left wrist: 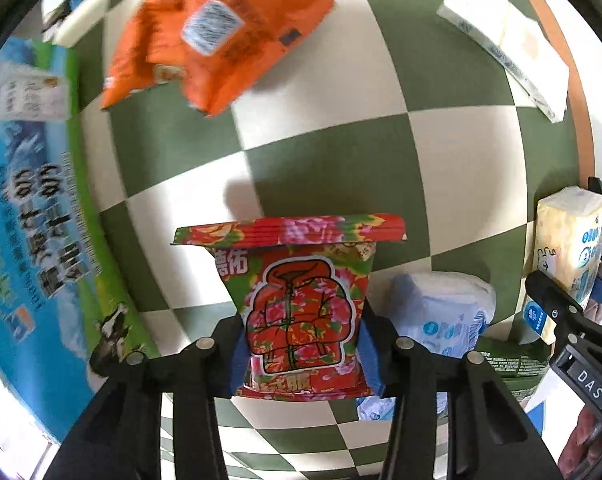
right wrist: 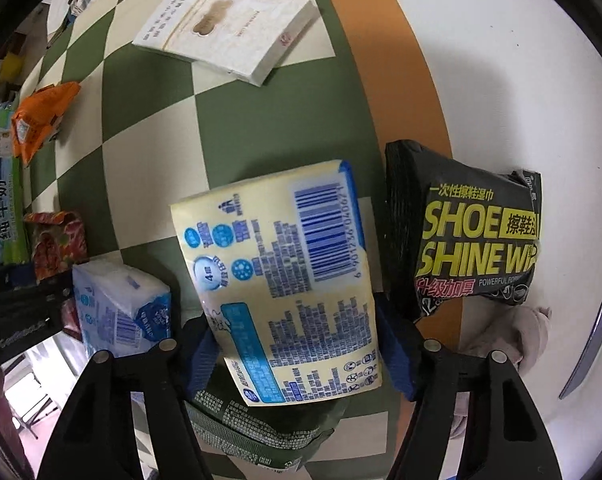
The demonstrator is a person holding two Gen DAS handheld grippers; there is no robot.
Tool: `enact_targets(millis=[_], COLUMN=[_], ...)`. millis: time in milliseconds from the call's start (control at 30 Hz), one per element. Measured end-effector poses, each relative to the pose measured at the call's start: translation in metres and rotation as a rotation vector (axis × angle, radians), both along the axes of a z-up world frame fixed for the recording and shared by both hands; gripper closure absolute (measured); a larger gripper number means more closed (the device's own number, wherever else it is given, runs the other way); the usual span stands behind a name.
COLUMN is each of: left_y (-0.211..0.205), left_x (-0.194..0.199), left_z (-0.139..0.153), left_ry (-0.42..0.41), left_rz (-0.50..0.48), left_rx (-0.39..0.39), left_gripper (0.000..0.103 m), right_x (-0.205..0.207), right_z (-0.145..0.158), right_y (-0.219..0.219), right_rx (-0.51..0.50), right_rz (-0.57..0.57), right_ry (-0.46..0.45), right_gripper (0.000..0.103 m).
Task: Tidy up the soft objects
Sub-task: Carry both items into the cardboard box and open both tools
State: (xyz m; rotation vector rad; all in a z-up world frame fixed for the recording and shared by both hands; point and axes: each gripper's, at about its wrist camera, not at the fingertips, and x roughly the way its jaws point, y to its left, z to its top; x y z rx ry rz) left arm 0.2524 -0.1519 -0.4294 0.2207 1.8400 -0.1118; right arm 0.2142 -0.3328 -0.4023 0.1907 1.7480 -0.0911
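Note:
My left gripper (left wrist: 301, 352) is shut on a red floral tissue pack (left wrist: 301, 300) and holds it above the green-and-cream checkered mat (left wrist: 321, 152). The pack also shows at the left of the right wrist view (right wrist: 57, 240). My right gripper (right wrist: 293, 352) is shut on a pale yellow tissue pack (right wrist: 285, 280) with a blue barcode, also seen at the right of the left wrist view (left wrist: 565, 248). A blue-and-white tissue pack (left wrist: 441, 312) (right wrist: 117, 308) lies between the two grippers.
An orange packet (left wrist: 217, 40) (right wrist: 41, 120) lies farther out. A blue-green milk carton box (left wrist: 33, 200) is at the left. A white flat tissue box (right wrist: 225, 28) (left wrist: 509, 44) lies far ahead. A black shoe-wipes pack (right wrist: 473, 236) sits right. A dark green pack (right wrist: 261, 432) lies under my right gripper.

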Motion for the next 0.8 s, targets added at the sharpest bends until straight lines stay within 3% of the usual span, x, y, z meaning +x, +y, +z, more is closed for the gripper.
enact_targets(millis=[200,433,633,667,767,800], left_y=[0.022,0.063,0.136,0.131,0.171,0.164], left_x=[-0.026,-0.07,-0.082,-0.065,-0.072,-0.05], left_z=[0.044,0.133,0.211,0.227,0.256,0.26], left_ry=[-0.083,-0.23,-0.318,-0.327,-0.361,-0.363], left_rz=[0.018,0.049,0.112,0.122,0.16,0.176], left_rx=[-0.021,-0.142,-0.212,-0.21,-0.192,-0.184], left_gripper=[0.062,0.062,0.062,0.062,0.062,0.062], right_x=[-0.015,-0.042,-0.049,-0.051,-0.038,-0.036], right_z=[0.007,0.06,0.132,0.138,0.176,0.179], right_y=[-0.012,-0.011,0.056,0.071,0.127,0.144], right_rx=[0.018,0.063,0.152,0.178,0.245,0.264], right_rz=[-0.058,-0.051,0.041,0.061,0.102,0.116], right_ry=[-0.031,-0.136,-0.241,-0.255,-0.274,-0.279], right_gripper=[0.034,0.034,0.034,0.034,0.034,0.034])
